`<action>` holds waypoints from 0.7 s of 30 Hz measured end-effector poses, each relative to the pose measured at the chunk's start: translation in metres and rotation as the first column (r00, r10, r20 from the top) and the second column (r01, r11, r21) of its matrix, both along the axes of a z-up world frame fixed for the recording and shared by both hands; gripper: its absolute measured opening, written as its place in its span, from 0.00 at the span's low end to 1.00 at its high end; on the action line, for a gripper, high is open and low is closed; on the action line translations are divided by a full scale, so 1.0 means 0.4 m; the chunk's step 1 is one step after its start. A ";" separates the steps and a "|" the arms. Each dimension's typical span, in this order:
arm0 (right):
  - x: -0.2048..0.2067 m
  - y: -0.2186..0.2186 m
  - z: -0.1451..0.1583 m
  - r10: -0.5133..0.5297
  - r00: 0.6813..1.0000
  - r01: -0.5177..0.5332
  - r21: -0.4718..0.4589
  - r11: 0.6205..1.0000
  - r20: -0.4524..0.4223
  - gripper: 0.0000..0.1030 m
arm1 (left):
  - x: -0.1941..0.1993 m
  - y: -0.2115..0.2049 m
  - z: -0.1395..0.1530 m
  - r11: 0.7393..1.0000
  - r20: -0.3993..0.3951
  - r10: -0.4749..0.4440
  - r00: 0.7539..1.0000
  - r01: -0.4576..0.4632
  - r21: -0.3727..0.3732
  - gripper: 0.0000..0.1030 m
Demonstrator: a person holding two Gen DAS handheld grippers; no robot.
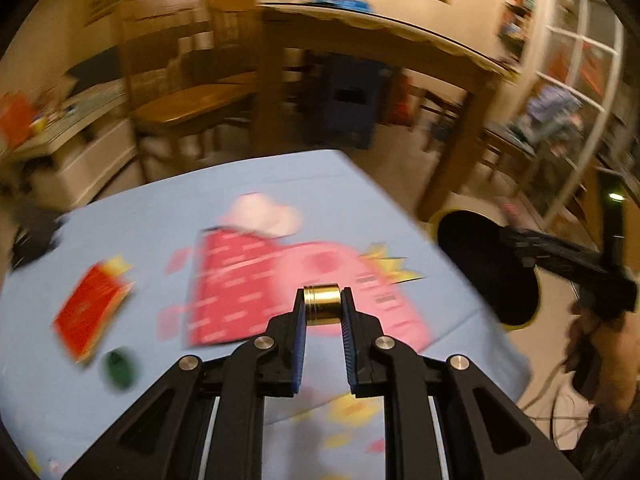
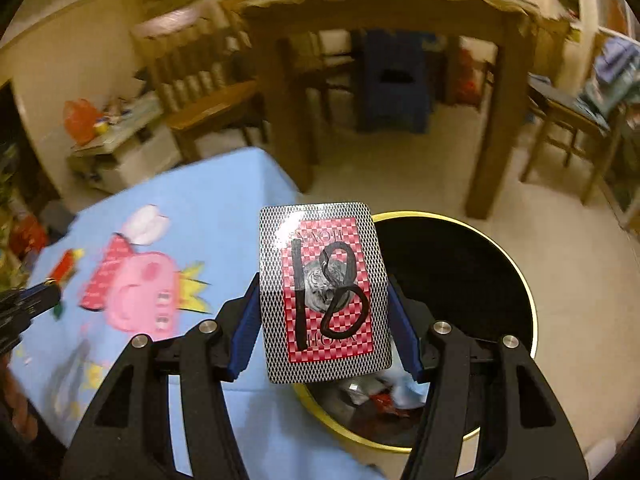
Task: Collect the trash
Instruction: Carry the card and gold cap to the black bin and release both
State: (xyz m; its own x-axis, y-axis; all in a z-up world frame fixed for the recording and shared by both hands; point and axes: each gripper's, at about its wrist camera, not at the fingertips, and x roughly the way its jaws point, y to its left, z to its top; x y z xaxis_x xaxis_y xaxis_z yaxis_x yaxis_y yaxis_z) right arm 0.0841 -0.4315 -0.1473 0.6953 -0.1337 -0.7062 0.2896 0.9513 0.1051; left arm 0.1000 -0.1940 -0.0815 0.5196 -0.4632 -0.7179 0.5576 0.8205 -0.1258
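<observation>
Trash is what we are picking up, and we have a piece in each hand. Our left gripper (image 1: 323,306) has its fingers pulled in narrow, squeezing a little gold tube (image 1: 322,304) by its two ends so it cannot roll away. It hangs over the blue cloth (image 1: 152,208) with the pink pig on it. Our right gripper (image 2: 324,312) has its fingers set wider, because they hug the two long edges of a playing card (image 2: 324,296) with a black number drawn on it. We hold the card over the near rim of the black bin (image 2: 472,280), which sits on the floor just beside the table. Some scraps already lie in the bin. We think the card is ready to drop. A red box (image 1: 90,310) and a small green thing (image 1: 118,368) wait on the cloth.
</observation>
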 end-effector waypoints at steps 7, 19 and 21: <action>0.015 -0.108 -0.088 -0.166 0.983 0.168 0.010 0.986 -0.084 0.85 | -0.008 -0.277 -0.016 0.988 0.016 -0.148 0.989 0.147 0.051 0.15; -0.137 -0.250 -0.020 -0.422 0.906 0.422 -0.011 0.906 0.039 0.95 | -0.016 -0.554 -0.085 0.951 0.005 -0.290 0.957 0.288 0.113 0.15; -0.172 -0.276 -0.007 -0.467 0.882 0.469 -0.005 0.883 0.065 0.95 | -0.021 -0.585 -0.092 0.947 0.011 -0.299 0.954 0.295 0.127 0.19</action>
State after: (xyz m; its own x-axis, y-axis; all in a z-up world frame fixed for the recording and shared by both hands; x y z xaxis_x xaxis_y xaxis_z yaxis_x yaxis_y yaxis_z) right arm 0.0151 -0.5418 -0.1501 0.5891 -0.4674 -0.6592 0.6954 0.7087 0.1190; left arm 0.0917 -0.4279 -0.1185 0.3943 -0.5093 -0.7650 0.7801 0.6255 -0.0144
